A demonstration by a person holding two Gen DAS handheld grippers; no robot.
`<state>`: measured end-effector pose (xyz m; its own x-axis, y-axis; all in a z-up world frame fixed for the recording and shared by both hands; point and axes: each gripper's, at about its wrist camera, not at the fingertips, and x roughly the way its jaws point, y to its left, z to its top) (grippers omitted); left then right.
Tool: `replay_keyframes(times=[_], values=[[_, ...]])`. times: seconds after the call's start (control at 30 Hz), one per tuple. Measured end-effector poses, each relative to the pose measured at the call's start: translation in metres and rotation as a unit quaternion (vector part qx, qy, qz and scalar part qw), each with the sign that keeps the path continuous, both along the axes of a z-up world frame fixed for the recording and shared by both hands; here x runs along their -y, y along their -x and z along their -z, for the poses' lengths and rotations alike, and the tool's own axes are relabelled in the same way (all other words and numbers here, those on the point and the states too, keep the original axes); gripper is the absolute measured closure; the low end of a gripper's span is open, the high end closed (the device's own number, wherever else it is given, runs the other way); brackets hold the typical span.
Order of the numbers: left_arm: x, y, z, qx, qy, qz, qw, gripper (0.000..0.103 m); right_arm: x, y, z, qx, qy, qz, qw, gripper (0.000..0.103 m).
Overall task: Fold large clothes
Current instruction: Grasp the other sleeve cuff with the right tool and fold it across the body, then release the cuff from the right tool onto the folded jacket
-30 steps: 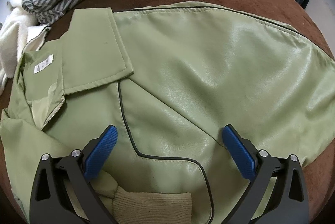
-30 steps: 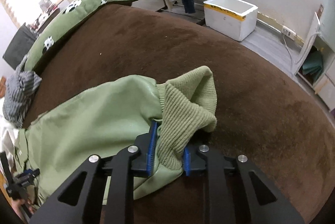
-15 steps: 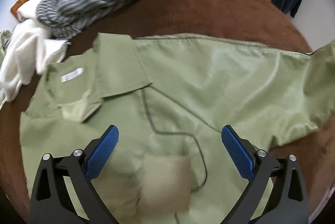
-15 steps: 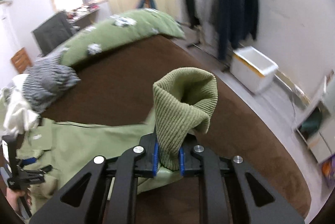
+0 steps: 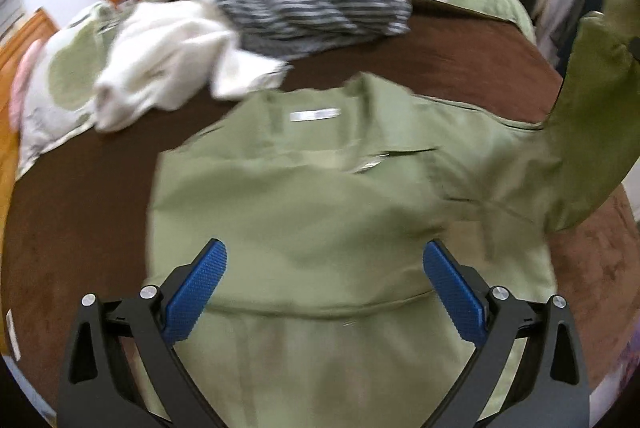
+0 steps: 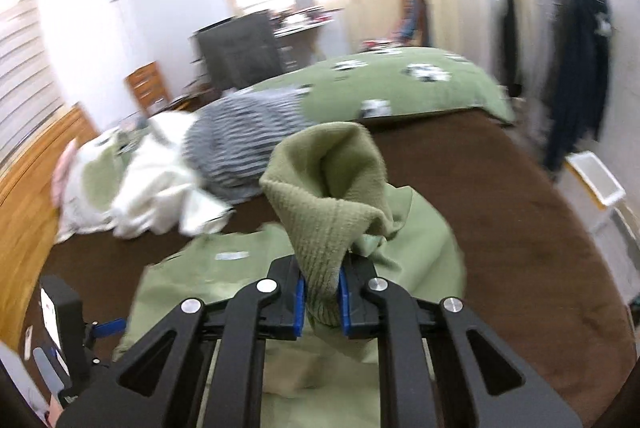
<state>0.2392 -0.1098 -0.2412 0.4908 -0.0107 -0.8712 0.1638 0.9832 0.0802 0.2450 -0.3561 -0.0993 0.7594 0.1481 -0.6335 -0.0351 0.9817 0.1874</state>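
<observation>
A light green jacket [image 5: 320, 212] lies spread on the brown bed cover [image 5: 80, 220], collar and white label towards the far side. My left gripper [image 5: 324, 292] hangs open above its body, nothing between the blue pads. My right gripper [image 6: 322, 292] is shut on the ribbed knit cuff [image 6: 324, 196] of one sleeve, lifted high over the jacket [image 6: 224, 276]. That raised sleeve [image 5: 592, 116] shows at the right edge of the left wrist view. The left gripper's body appears at the lower left of the right wrist view, its jaws not visible there.
A striped grey garment [image 5: 304, 8] and a white one [image 5: 168, 52] are heaped at the far side of the bed, beside a green patterned quilt [image 6: 400, 84]. A clothes rack [image 6: 560, 48] with hanging coats stands at the right, with a white box [image 6: 596, 180] on the floor.
Both grippers have risen and pulled back from the jacket. The right one has carried the sleeve cuff up and over the jacket body; the left stays open and empty.
</observation>
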Motion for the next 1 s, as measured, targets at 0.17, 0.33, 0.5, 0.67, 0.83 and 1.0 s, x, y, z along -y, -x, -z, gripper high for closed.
replay_keyframes(times=[0.17,0.33,0.5,0.67,0.83,1.0], values=[[-0.079,0.017,-0.006,-0.001,0.000,-0.055,0.9985,0.007,-0.109,-0.020,0.019,-0.020,0.002,-0.078,0.997,0.090],[-0.140,0.034,-0.002,-0.003,0.006,-0.096,0.9953,0.006,-0.192,-0.039,0.066,-0.064,0.001,-0.118,0.991,0.090],[-0.181,0.046,0.014,-0.013,-0.003,-0.118,0.9930,0.006,-0.248,-0.047,0.147,-0.138,0.021,-0.140,0.980,0.090],[-0.212,0.054,0.033,-0.025,0.003,-0.140,0.9898,0.006,-0.260,-0.041,0.207,-0.191,0.042,-0.140,0.971,0.088],[-0.230,0.060,0.046,-0.035,0.006,-0.156,0.9872,0.006,-0.264,-0.030,0.228,-0.212,0.047,-0.150,0.965,0.067],[-0.236,0.058,0.042,-0.032,0.006,-0.161,0.9863,0.007,-0.266,-0.021,0.206,-0.208,0.006,-0.167,0.964,0.043]])
